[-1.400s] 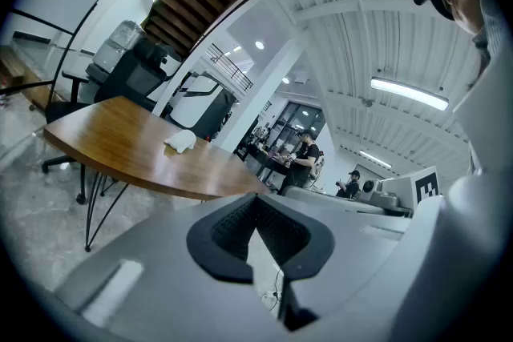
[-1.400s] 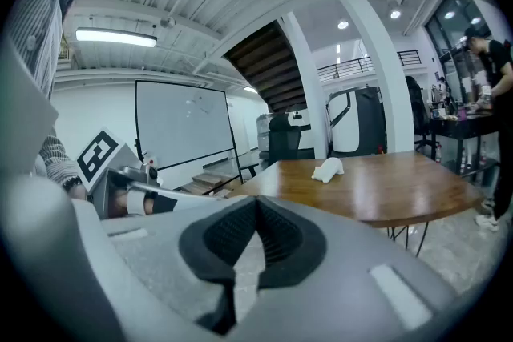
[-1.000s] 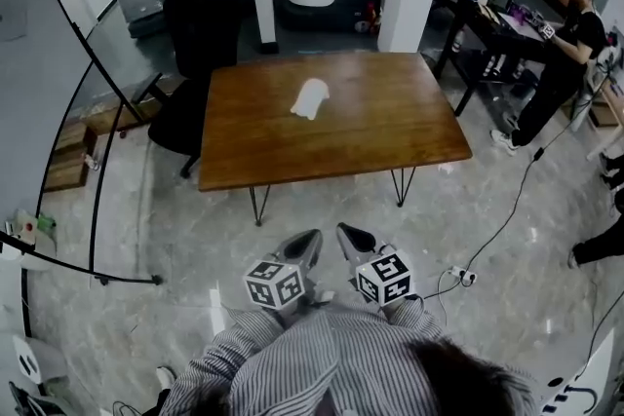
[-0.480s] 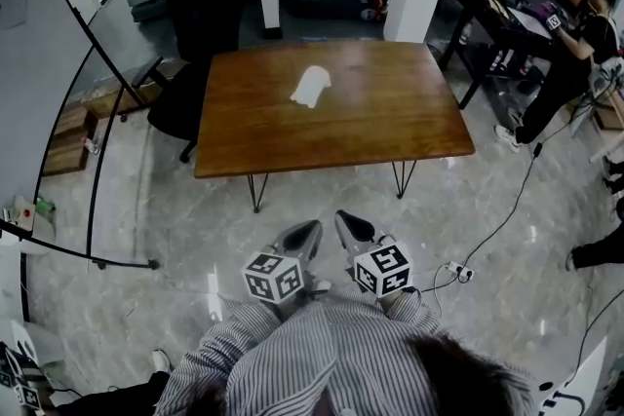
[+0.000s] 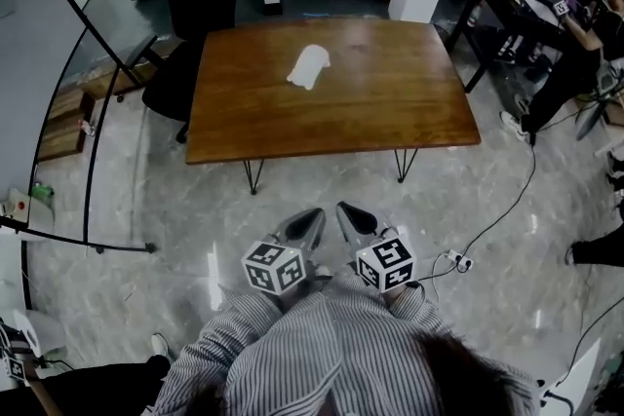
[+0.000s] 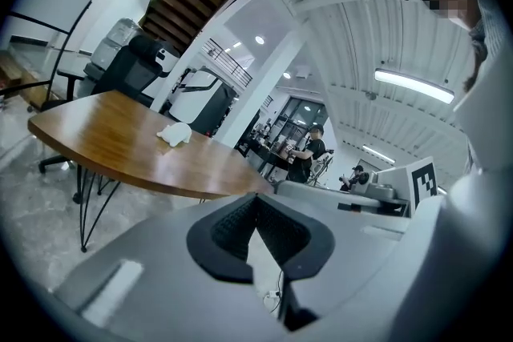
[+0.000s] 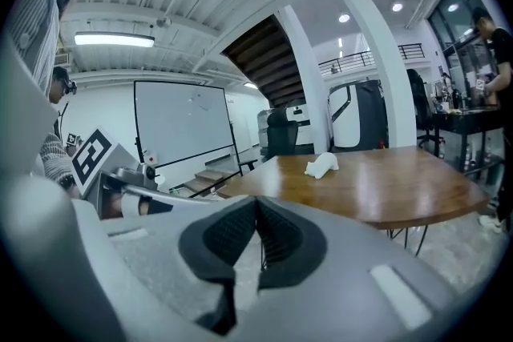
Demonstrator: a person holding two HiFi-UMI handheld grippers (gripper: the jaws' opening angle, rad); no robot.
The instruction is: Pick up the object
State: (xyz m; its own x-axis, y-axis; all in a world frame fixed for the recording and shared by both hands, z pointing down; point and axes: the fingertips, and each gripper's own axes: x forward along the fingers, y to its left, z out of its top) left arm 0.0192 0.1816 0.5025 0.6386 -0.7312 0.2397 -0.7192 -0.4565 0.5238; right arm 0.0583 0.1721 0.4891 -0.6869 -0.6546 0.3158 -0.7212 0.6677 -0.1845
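Observation:
A small white object lies on the far half of the brown wooden table; it also shows in the left gripper view and the right gripper view. Both grippers hang close to my chest, well short of the table's near edge. My left gripper is shut with nothing in it, its pads meeting at the tip. My right gripper is shut too and empty, jaws closed in its own view.
A black office chair stands at the table's left end, next to a glass partition. A person works at a dark desk on the right. A power strip and cable lie on the marble floor.
The table and white object have drifted slightly up and left in the head view as I shift forward. Both grippers stay shut near my body.

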